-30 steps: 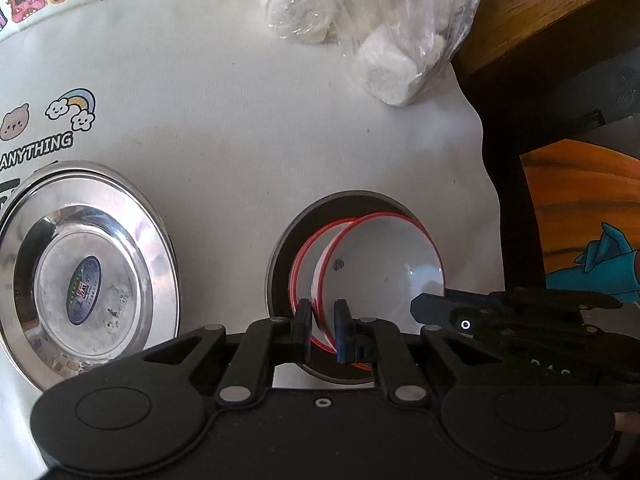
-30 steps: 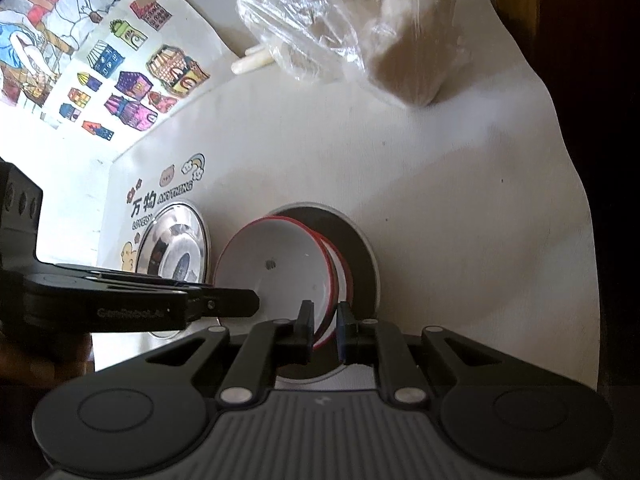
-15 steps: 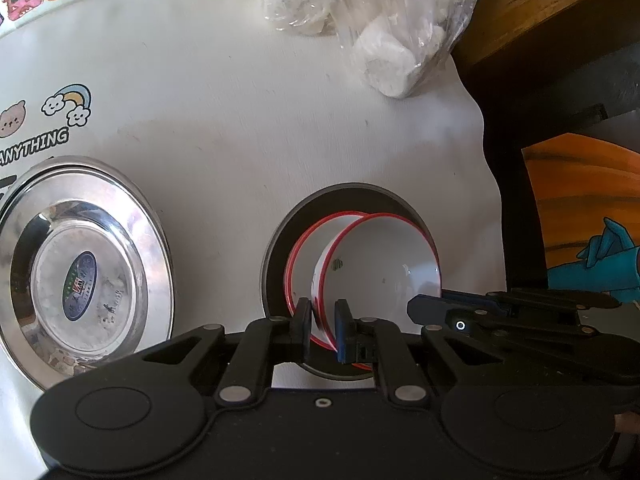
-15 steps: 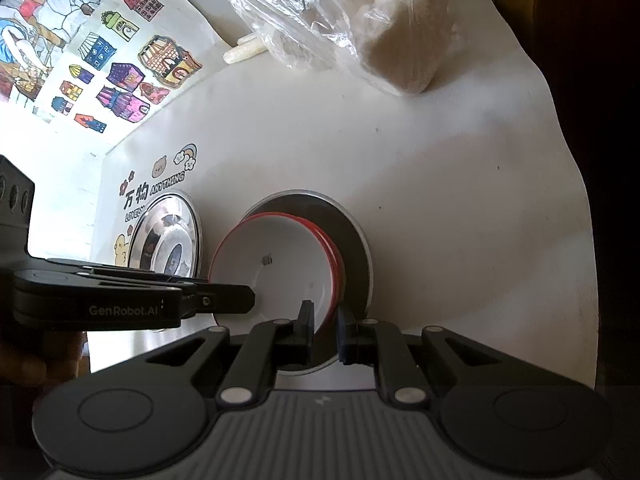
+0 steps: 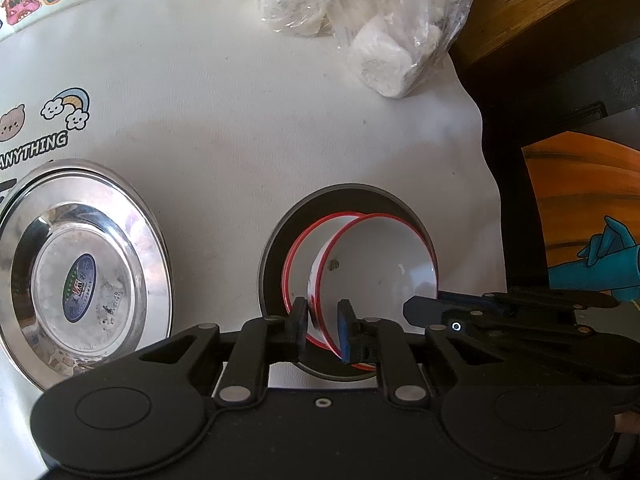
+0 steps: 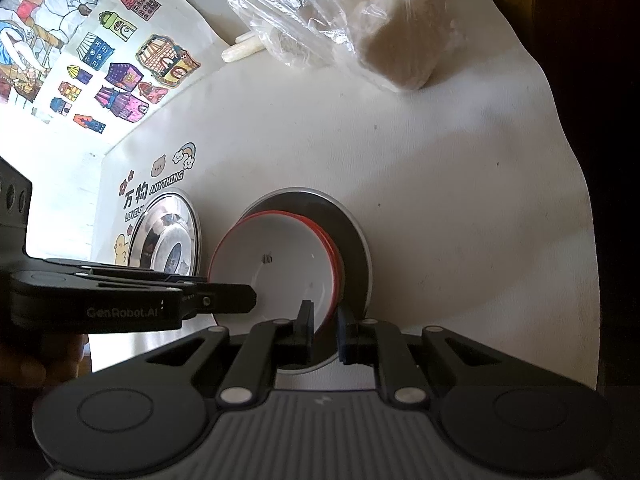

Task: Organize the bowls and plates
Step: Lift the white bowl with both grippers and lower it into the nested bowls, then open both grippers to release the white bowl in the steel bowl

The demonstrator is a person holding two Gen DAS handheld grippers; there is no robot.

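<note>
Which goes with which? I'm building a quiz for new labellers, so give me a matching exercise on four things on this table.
Things:
1. red-rimmed white bowls
2. shiny steel plate
3. clear plastic bag
4. dark round plate

Descriptions:
A. far edge of the table, holds white lumps
B. sticker at its centre, nothing on it
C. lies under the bowls
D. rim gripped by the right tongs

Pairs: 1-D, 2-B, 3-A, 4-C

L hand-held gripper (image 5: 323, 330) opening, R (image 6: 323, 334) clamped
</note>
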